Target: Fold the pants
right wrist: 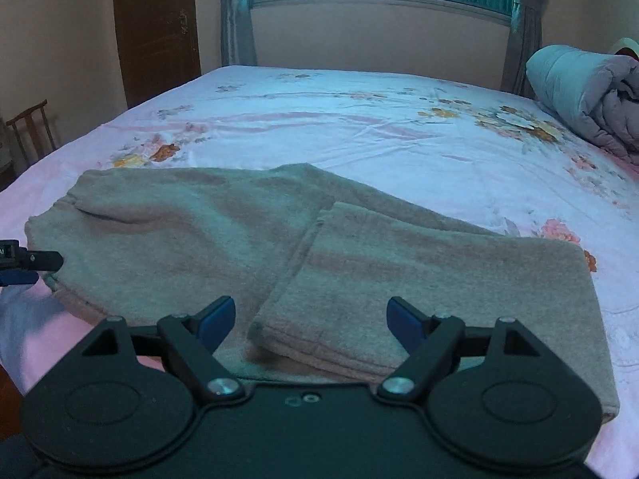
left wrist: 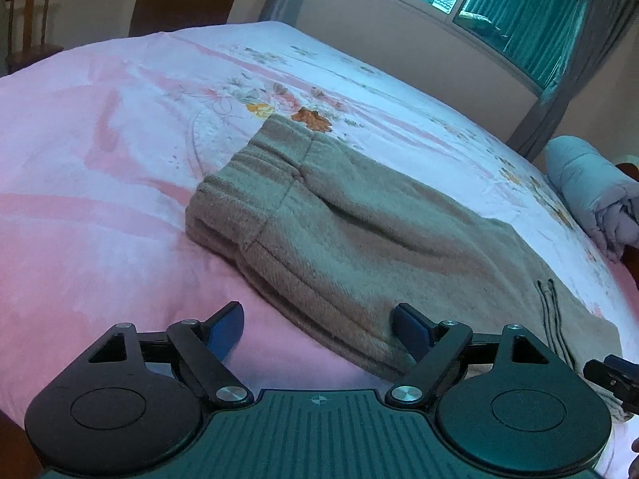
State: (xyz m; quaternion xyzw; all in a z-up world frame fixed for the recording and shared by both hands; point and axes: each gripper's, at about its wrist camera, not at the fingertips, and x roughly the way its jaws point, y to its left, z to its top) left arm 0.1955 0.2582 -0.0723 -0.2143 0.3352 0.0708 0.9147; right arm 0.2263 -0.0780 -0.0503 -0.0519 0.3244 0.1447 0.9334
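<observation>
pants (right wrist: 223, 235) laid on bed (right wrist: 359, 131), partly folded, long axis left-right | left gripper (left wrist: 319, 329) spread wide, empty, at waistband end | right gripper (right wrist: 309, 321) spread wide, empty, nearer folded leg edge | next fold judged along long axis

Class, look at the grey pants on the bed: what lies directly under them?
The grey pants lie on a pink floral bedsheet, with one folded section lying over another. The sheet beneath them and any inner folds are covered.
</observation>
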